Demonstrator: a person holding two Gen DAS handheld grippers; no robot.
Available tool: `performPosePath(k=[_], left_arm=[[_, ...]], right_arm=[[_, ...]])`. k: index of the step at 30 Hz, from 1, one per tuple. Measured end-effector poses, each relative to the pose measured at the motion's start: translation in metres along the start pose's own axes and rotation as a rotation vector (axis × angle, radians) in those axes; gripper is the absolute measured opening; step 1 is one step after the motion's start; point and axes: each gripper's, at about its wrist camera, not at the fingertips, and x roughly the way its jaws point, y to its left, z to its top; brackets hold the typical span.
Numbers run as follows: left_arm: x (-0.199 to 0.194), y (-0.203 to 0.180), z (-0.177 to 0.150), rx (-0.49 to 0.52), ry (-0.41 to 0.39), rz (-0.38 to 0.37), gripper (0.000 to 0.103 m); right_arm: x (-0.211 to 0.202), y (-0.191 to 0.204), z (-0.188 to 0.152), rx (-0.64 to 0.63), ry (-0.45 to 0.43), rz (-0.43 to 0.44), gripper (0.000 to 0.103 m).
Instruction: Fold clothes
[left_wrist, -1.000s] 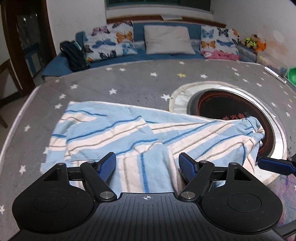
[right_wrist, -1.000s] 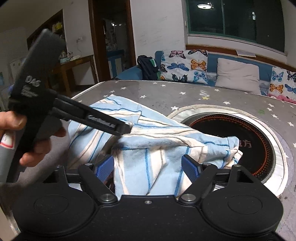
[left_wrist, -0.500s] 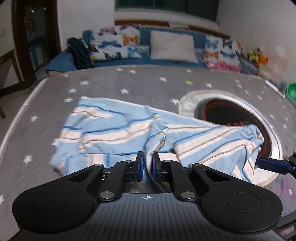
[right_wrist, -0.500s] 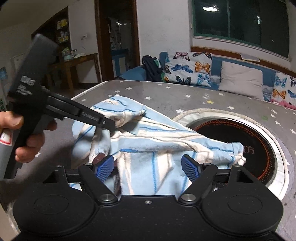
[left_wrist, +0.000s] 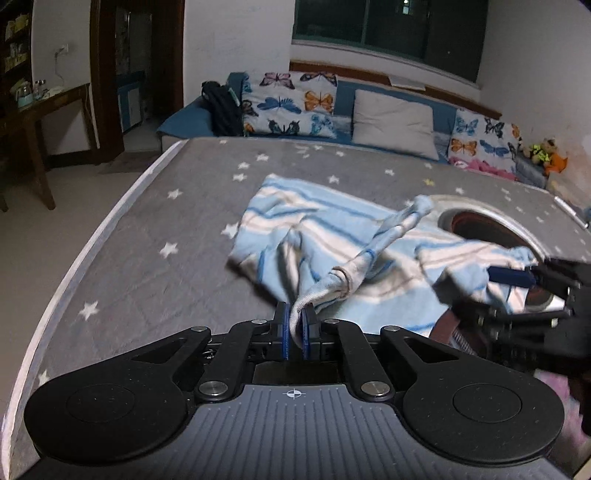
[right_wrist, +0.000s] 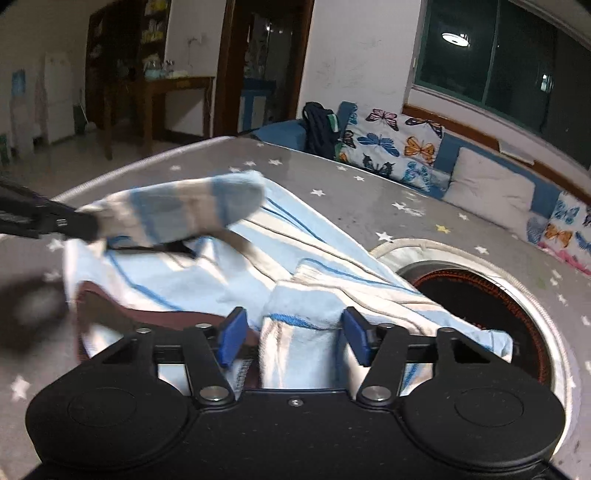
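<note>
2 views: from the left wrist, the left gripper is clamped on a lifted fold of the striped garment on the starred table, while from the right wrist, the right gripper gapes around another bunch, so it should probably close before any pull.

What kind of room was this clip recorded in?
Most likely a home living room or bedroom: a bench seat with butterfly cushions under a window, and a star-patterned grey cover under the striped garment.

Striped garment between parted jaws
</note>
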Motion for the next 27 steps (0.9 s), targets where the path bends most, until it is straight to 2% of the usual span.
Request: performPosePath(k=[2,3,5,8,10,12,14,17,21,27], left_arm=[[0.003,0.000,0.000,-0.002,0.010,0.002,0.008],[0.004,0.001,0.000,-0.003,0.015,0.004,0.008],[0.004,0.001,-0.005,0.007,0.016,0.005,0.008],[0.001,-0.005,-0.005,0.039,0.002,0.006,0.008],[-0.001,-0.009,-0.005,0.063,-0.008,0.009,0.010],[-0.002,-0.011,-0.007,0.080,-0.012,0.006,0.017],[0.000,-0.012,-0.014,0.107,-0.009,0.009,0.029],[-0.003,-0.017,-0.013,0.142,-0.018,0.015,0.036],[-0.004,-0.022,-0.013,0.190,-0.027,0.014,0.039],[0.003,-0.044,-0.009,0.352,-0.034,-0.023,0.040]], right_arm=[[-0.003,-0.005,-0.003,0.005,-0.011,-0.020,0.034],[-0.007,-0.010,-0.005,0.018,-0.019,-0.031,0.033],[-0.017,-0.020,-0.007,0.047,-0.036,-0.054,0.022],[-0.030,-0.035,-0.014,0.087,-0.049,-0.087,0.016],[-0.036,-0.043,-0.021,0.107,-0.034,-0.104,0.016],[-0.039,-0.048,-0.026,0.122,-0.023,-0.109,0.016],[-0.038,-0.048,-0.028,0.127,-0.019,-0.095,0.016],[-0.036,-0.048,-0.030,0.135,-0.013,-0.074,0.016],[-0.034,-0.048,-0.033,0.145,-0.005,-0.046,0.016],[-0.029,-0.049,-0.033,0.155,0.011,-0.016,0.020]])
